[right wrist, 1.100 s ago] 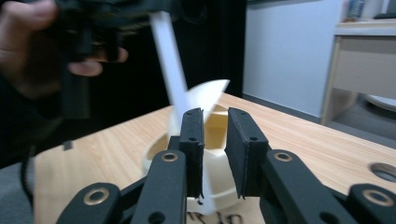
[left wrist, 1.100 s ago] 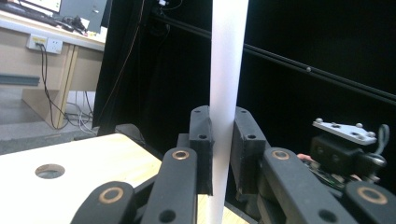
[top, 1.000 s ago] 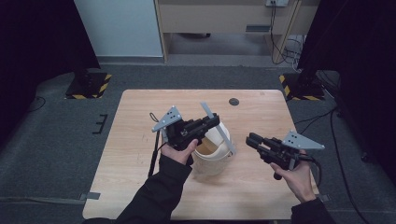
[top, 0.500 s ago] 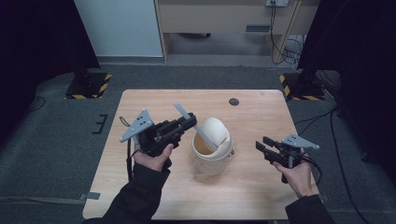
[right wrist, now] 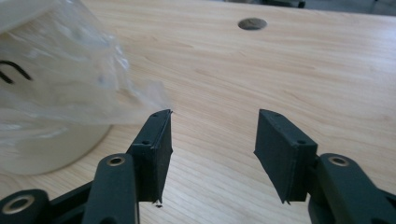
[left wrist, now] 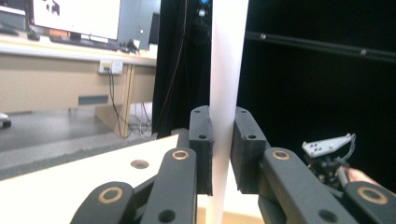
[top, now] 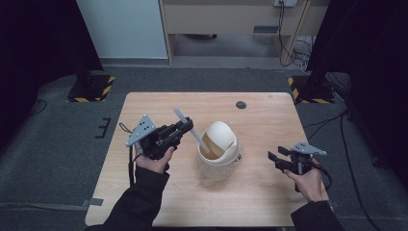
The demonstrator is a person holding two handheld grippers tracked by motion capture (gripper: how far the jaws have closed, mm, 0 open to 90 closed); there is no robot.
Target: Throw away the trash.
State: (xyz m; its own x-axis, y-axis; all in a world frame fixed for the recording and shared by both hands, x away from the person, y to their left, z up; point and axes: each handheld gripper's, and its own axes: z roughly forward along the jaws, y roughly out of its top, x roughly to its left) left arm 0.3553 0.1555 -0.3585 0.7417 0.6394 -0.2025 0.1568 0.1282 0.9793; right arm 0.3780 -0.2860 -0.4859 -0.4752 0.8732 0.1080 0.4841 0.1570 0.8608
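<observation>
Left gripper pinches a white strip just short of the bin; right gripper, jaws just opening, empty, waits beside it. Insertion remains.

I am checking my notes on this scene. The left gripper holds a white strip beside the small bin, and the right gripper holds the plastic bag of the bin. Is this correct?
Not quite. The left gripper does hold the white strip beside the bin, but the right gripper holds nothing: in the right gripper view its jaws stand apart with only bare table between them, the plastic bag off to one side.
</observation>
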